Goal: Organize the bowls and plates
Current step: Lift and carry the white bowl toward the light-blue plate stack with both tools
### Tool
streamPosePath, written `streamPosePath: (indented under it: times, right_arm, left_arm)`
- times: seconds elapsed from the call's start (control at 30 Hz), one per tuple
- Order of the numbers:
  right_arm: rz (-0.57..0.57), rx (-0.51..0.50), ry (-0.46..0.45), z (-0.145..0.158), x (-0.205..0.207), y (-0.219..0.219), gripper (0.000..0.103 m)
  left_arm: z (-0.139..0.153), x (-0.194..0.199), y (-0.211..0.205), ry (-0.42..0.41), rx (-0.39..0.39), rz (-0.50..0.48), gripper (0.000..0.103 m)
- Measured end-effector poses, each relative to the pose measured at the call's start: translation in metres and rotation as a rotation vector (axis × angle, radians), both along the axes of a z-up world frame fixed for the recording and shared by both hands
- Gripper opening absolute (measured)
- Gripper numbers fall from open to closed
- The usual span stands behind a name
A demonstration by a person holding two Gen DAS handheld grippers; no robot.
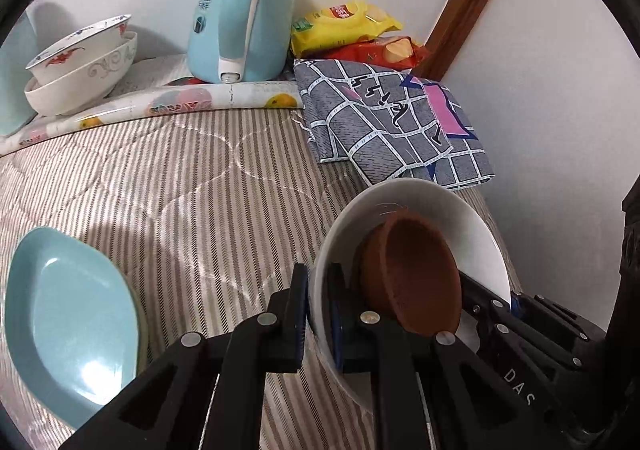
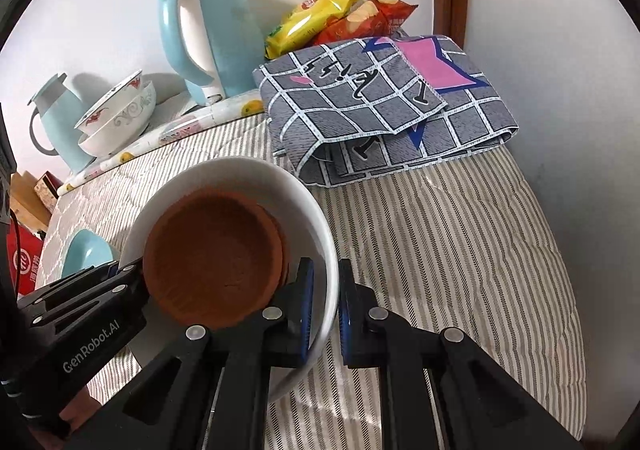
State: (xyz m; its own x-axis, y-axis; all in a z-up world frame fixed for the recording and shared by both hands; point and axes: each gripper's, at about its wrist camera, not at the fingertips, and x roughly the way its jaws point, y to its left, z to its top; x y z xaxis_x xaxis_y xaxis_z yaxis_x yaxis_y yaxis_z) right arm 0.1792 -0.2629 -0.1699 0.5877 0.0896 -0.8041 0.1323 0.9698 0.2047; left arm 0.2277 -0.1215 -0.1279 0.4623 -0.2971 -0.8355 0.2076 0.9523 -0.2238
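Both grippers, left gripper [image 1: 318, 314] and right gripper [image 2: 325, 308], pinch white bowl [image 2: 308, 206] rim at 6 o'clock; brown bowl [image 2: 212, 254] loose inside, ceramic, slippery, fragile.

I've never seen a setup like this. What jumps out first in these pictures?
Up front, a white bowl with brown bowls nested inside is pinched at opposite rims by the left gripper and right gripper. Behind, a pale blue electric kettle stands by the wall, with two stacked patterned bowls to its left.

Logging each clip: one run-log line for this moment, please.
left gripper: shut on white bowl rim | right gripper: shut on opposite rim | brown bowl inside | blue plate on bed
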Motion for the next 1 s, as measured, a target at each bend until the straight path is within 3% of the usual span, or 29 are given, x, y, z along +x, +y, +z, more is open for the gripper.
streamPosePath:
  times: [1.0]
  right_arm:
    - [0.082, 0.008, -0.08, 0.037, -0.03, 0.069, 0.01]
  left_arm:
    - [0.041, -0.046, 0.076, -0.078, 0.032, 0.092, 0.01]
